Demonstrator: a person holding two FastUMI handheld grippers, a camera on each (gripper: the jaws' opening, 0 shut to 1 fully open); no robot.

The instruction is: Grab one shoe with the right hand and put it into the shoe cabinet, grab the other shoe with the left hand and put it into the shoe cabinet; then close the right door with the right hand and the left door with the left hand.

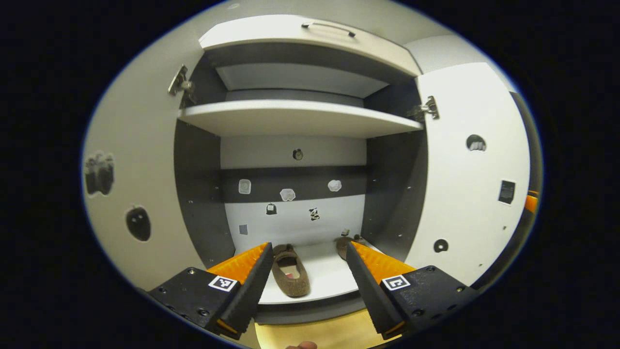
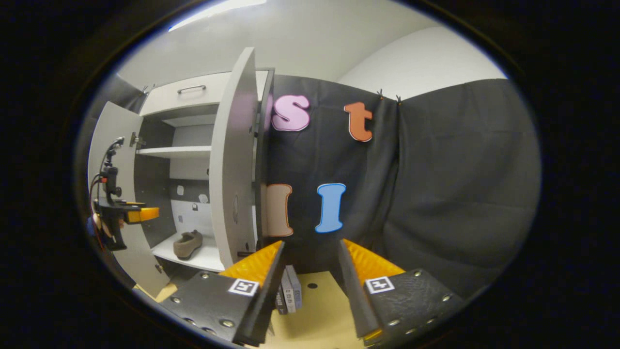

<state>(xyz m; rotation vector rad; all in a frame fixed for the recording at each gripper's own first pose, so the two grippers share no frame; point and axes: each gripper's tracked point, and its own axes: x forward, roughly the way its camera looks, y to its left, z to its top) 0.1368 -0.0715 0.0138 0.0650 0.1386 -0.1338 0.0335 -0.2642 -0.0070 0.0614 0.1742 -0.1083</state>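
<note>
A brown slipper-like shoe (image 1: 289, 271) lies on the bottom shelf (image 1: 319, 281) of the open shoe cabinet, toe toward me. A second brown shoe (image 1: 345, 243) sits further back at the right, partly hidden behind my finger. My left gripper (image 1: 306, 257) is open in front of the shelf, holding nothing. Both cabinet doors stand open: the left door (image 1: 131, 184) and the right door (image 1: 472, 179). In the right gripper view, my right gripper (image 2: 310, 257) is open and empty beside the right door (image 2: 235, 160); one shoe (image 2: 188, 244) and the left gripper (image 2: 127, 213) show inside the cabinet opening.
An upper shelf (image 1: 295, 118) spans the cabinet, with a handled drawer front (image 1: 310, 36) above. Small stickers dot the back panel and doors. Black cloth wall (image 2: 436, 194) hangs right of the cabinet. Some thin books (image 2: 289, 293) stand on the wooden floor (image 2: 319, 315) by the door.
</note>
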